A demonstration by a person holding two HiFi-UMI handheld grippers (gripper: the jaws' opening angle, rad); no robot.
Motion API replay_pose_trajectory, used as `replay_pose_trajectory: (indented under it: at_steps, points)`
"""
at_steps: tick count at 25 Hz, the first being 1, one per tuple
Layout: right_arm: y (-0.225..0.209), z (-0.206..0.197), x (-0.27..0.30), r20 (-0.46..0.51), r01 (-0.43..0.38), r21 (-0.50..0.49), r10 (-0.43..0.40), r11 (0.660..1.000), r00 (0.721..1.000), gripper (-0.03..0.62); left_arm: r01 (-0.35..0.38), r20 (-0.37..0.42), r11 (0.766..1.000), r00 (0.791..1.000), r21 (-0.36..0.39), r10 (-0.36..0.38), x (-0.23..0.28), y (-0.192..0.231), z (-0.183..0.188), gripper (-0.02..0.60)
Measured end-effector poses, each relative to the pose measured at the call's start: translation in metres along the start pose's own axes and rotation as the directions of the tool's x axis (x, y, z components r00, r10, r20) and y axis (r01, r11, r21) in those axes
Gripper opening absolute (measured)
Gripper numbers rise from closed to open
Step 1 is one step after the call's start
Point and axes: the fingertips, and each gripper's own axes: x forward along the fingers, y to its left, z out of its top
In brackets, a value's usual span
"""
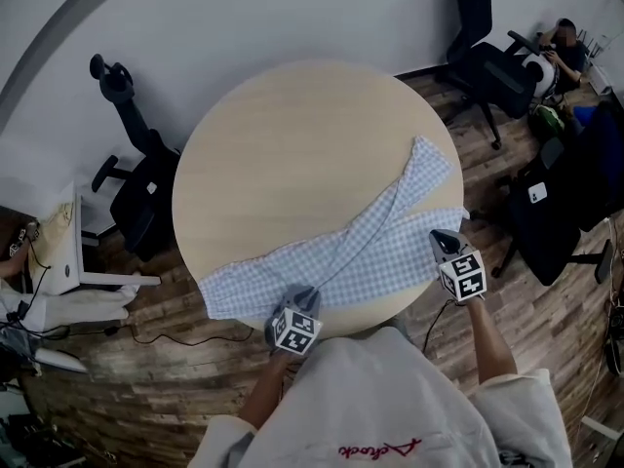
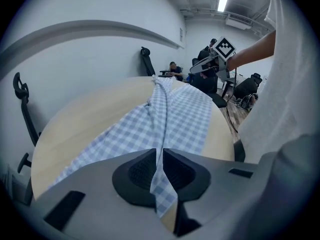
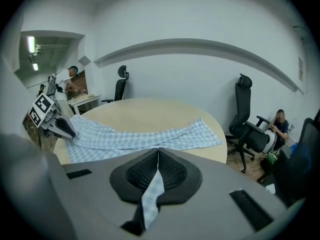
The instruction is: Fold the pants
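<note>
Blue-and-white checked pants (image 1: pixel 361 247) lie spread across the near half of a round wooden table (image 1: pixel 292 135), one leg reaching to the far right, the other to the near left. My left gripper (image 1: pixel 300 300) is shut on the cloth at the table's near edge; the fabric (image 2: pixel 162 134) runs between its pads. My right gripper (image 1: pixel 444 245) is shut on the pants' near right edge, a strip of checked cloth (image 3: pixel 152 189) pinched in its jaws. From the right gripper view the pants (image 3: pixel 145 136) stretch over the table, with the left gripper (image 3: pixel 62 128) at the left.
Black office chairs stand around the table: one at the left (image 1: pixel 136 174), others at the far right (image 1: pixel 492 66) and right (image 1: pixel 561 213). A white desk (image 1: pixel 63 252) is at the left. A seated person (image 1: pixel 561 52) is far right. The floor is wood.
</note>
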Motion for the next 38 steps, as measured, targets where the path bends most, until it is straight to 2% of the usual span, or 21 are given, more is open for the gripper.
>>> replay_pose_trajectory:
  at_steps: [5, 9, 11, 13, 15, 17, 19, 23, 26, 28, 30, 33, 35, 37, 38]
  points:
    - [-0.028, 0.003, 0.02, -0.027, -0.081, -0.079, 0.079, 0.994, 0.997, 0.029, -0.057, -0.071, 0.998, 0.996, -0.018, 0.055, 0.013, -0.005, 0.002, 0.034]
    - [-0.046, 0.002, 0.041, -0.09, -0.141, -0.178, 0.127, 0.974, 0.988, 0.031, -0.1, -0.108, 0.995, 0.989, -0.024, 0.097, 0.02, -0.006, 0.005, 0.035]
    - [-0.054, 0.004, 0.056, -0.125, -0.184, -0.227, 0.158, 0.956, 0.979, 0.031, -0.131, -0.123, 0.991, 0.984, -0.015, 0.128, 0.023, 0.0, 0.006, 0.036]
    - [-0.061, 0.004, 0.072, -0.173, -0.239, -0.307, 0.193, 0.921, 0.966, 0.032, -0.137, -0.151, 0.991, 0.979, -0.007, 0.134, 0.027, 0.0, 0.005, 0.057]
    - [-0.069, 0.007, 0.087, -0.225, -0.285, -0.418, 0.206, 0.862, 0.952, 0.063, -0.123, -0.187, 0.992, 0.975, 0.0, 0.121, 0.032, -0.003, 0.003, 0.181]
    - [-0.079, 0.013, 0.104, -0.272, -0.321, -0.54, 0.199, 0.778, 0.941, 0.113, -0.13, -0.207, 0.991, 0.97, 0.014, 0.13, 0.035, -0.004, 0.004, 0.189]
    - [-0.09, 0.018, 0.123, -0.322, -0.359, -0.663, 0.182, 0.657, 0.929, 0.143, -0.143, -0.222, 0.989, 0.964, 0.037, 0.148, 0.037, -0.005, 0.006, 0.189]
    - [-0.118, 0.028, 0.163, -0.419, -0.423, -0.825, 0.097, 0.375, 0.903, 0.149, -0.158, -0.263, 0.983, 0.949, 0.092, 0.177, 0.035, -0.004, 0.003, 0.182]
    - [-0.142, 0.04, 0.193, -0.445, -0.438, -0.874, 0.016, 0.212, 0.895, 0.149, -0.176, -0.289, 0.978, 0.936, 0.114, 0.203, 0.035, 0.002, -0.001, 0.126]
    - [-0.149, 0.046, 0.209, -0.445, -0.441, -0.889, -0.008, 0.123, 0.896, 0.149, -0.187, -0.307, 0.973, 0.926, 0.138, 0.221, 0.037, 0.004, -0.003, 0.107]
    - [-0.152, 0.048, 0.223, -0.453, -0.45, -0.89, -0.022, 0.072, 0.891, 0.149, -0.187, -0.32, 0.971, 0.92, 0.147, 0.226, 0.039, 0.006, -0.004, 0.106]
    - [-0.156, 0.049, 0.239, -0.475, -0.474, -0.88, -0.05, 0.032, 0.879, 0.149, -0.18, -0.332, 0.974, 0.918, 0.134, 0.215, 0.04, 0.009, -0.006, 0.104]
    - [-0.155, 0.052, 0.244, -0.48, -0.481, -0.877, -0.057, 0.004, 0.875, 0.131, -0.172, -0.342, 0.977, 0.917, 0.128, 0.206, 0.041, 0.01, -0.007, 0.079]
    - [-0.152, 0.054, 0.247, -0.479, -0.48, -0.877, -0.053, 0.006, 0.876, 0.043, -0.159, -0.347, 0.979, 0.918, 0.124, 0.193, 0.04, 0.012, -0.008, 0.056]
    - [-0.151, 0.055, 0.246, -0.479, -0.479, -0.878, -0.048, 0.016, 0.877, 0.039, -0.152, -0.348, 0.98, 0.919, 0.127, 0.187, 0.04, 0.014, -0.009, 0.048]
